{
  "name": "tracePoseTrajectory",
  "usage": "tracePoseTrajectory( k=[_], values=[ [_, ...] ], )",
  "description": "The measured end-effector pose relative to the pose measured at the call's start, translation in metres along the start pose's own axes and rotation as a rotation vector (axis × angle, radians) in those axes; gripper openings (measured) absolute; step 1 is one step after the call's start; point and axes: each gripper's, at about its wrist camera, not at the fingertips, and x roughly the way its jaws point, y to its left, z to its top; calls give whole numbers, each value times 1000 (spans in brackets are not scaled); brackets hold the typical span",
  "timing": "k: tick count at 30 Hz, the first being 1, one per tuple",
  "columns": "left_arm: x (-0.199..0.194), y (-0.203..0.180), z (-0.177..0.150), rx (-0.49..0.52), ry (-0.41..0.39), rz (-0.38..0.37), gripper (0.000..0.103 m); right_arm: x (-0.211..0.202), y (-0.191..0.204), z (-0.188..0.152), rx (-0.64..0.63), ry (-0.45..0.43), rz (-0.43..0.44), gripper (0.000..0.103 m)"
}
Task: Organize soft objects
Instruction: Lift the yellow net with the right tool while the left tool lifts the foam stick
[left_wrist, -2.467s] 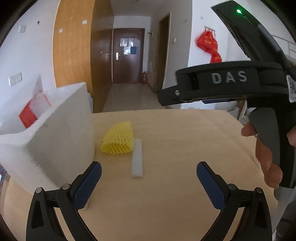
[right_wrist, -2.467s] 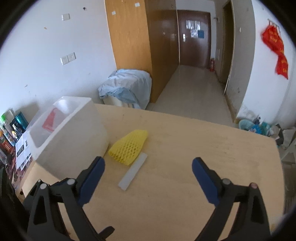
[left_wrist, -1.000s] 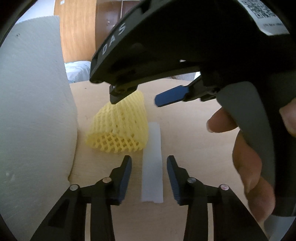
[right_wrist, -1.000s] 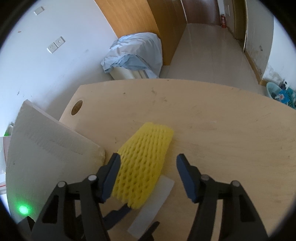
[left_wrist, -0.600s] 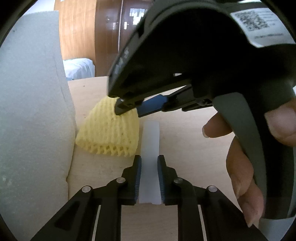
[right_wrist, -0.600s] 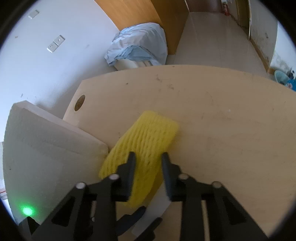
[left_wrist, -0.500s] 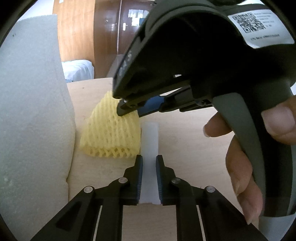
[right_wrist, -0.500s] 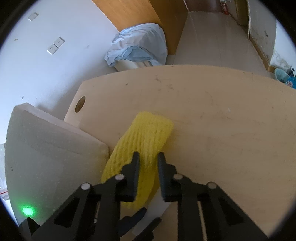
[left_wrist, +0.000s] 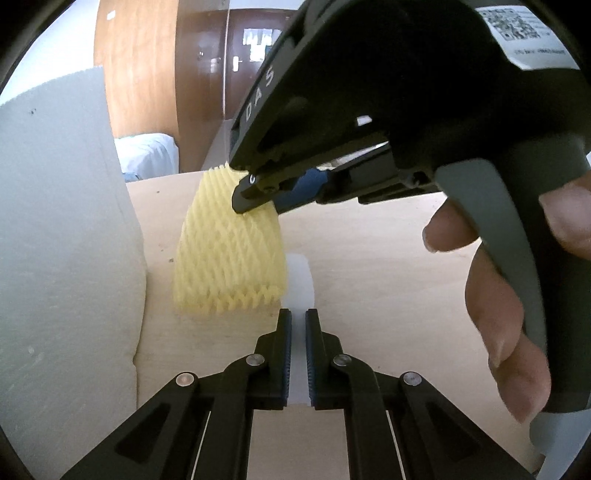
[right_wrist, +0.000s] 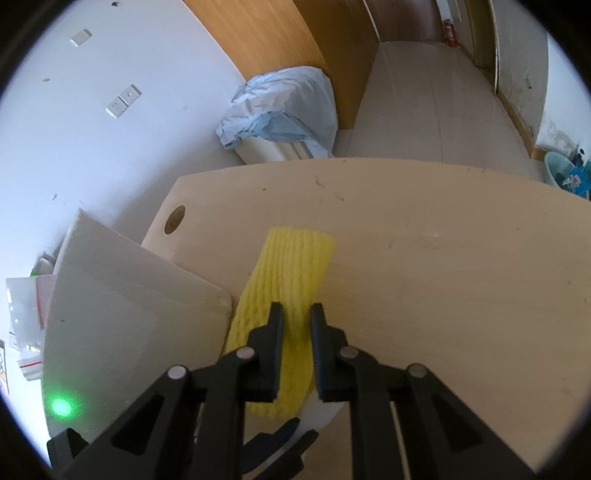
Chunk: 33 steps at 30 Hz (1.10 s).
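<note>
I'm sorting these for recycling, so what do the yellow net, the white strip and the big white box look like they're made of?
Yellow net: looks like expanded foam mesh, matte, with an open diamond lattice; the right gripper pinches it narrow.
White strip: probably soft foam, smooth and slightly translucent; held in the left gripper.
White box: likely polystyrene foam, going by its thick, matte, grainy wall.

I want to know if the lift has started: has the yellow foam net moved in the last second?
Yes. The yellow foam net, pinched by the right gripper, has tipped up off the table, narrow end raised, beside the white foam box.
</note>
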Motion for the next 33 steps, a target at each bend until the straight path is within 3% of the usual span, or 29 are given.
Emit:
tracePoseTrajectory(
  k=[14,27,33],
  values=[
    [-30,10,-22,23,-20,-27,7,-12,-4,-2,-1,-29,1,17],
    [-77,11,-34,76,-86,-51,7,-42,0,-9,-4,-87,-14,15],
    [-79,21,-37,90,-118,-68,7,-62,9,-13,-14,-126,-25,15]
  ],
)
